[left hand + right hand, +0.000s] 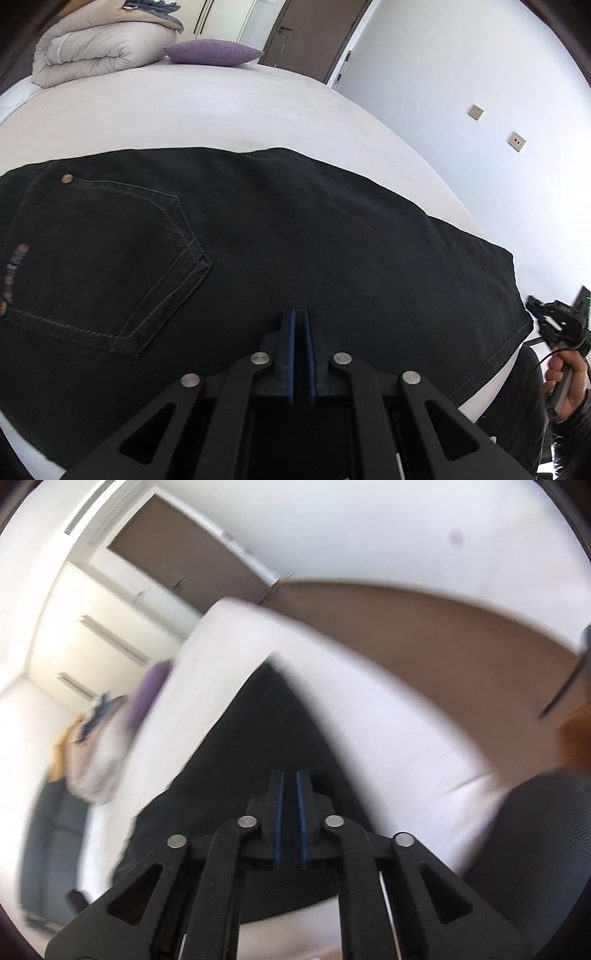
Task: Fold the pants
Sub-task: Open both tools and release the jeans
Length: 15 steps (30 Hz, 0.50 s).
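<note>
Right up close in the left wrist view, the left gripper (301, 317) had its two blue-lined fingers nearly pressed together with only a sliver of a gap and nothing caught in it, hovering over the near part of the pants (258, 240). Those pants were black denim, spread flat across the white bed (203, 107), already doubled lengthwise by the look of it, with the back pocket (110, 258) facing up on the left and the hem (517, 306) out near the bed's right edge. My guess is they'd handle like any jeans: floppy but heavyish, grippy rather than slick, nothing breakable, and thick at the seams, so pinching the hem or the waistband edge through all layers seems like the safest bet, not the flat middle where you'd only snag the top layer. Over at the right edge of that same view you could see the person's hand (565, 380) holding the other tool off past the hem. The right wrist view was heavily motion-blurred; the right gripper (290, 786) showed a narrow but clear gap between its fingers, empty, above a dark wedge of the fabric. Only the left view gave the pocket, stitching and hem; only the right showed the brown floor (424, 627) beyond the bed. Farther back sat a purple pillow (212, 51), a rolled duvet (96, 51) and a brown door (314, 33).
</note>
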Each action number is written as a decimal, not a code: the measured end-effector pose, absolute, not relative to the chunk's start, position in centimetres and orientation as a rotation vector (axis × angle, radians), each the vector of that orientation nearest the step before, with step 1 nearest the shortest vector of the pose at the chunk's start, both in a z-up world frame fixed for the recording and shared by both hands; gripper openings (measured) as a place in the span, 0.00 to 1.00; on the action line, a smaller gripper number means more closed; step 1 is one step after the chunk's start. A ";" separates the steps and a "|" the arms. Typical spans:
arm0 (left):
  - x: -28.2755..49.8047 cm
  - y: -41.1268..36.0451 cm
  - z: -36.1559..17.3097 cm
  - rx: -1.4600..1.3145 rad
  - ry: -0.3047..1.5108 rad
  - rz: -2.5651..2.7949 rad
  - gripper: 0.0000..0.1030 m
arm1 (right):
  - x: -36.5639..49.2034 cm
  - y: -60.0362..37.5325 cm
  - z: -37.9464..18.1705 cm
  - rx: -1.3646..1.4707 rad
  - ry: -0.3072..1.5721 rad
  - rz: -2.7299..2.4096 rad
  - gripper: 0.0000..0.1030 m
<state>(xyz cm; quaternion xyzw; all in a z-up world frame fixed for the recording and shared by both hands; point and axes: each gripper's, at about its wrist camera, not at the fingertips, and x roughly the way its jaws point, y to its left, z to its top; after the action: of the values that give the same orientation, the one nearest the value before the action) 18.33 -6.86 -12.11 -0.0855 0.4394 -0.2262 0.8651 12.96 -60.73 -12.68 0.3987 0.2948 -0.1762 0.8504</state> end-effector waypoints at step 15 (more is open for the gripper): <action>18.0 -13.1 -9.6 -0.147 0.897 -0.586 0.47 | 9.3 -59.5 -17.8 1.307 0.563 -0.252 0.74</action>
<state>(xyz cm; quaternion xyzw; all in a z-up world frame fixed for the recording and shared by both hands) 18.01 -13.09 -9.61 -0.0699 0.4271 -0.2788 0.8573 9.28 -59.47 -17.78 0.5981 0.2577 -0.1153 0.7501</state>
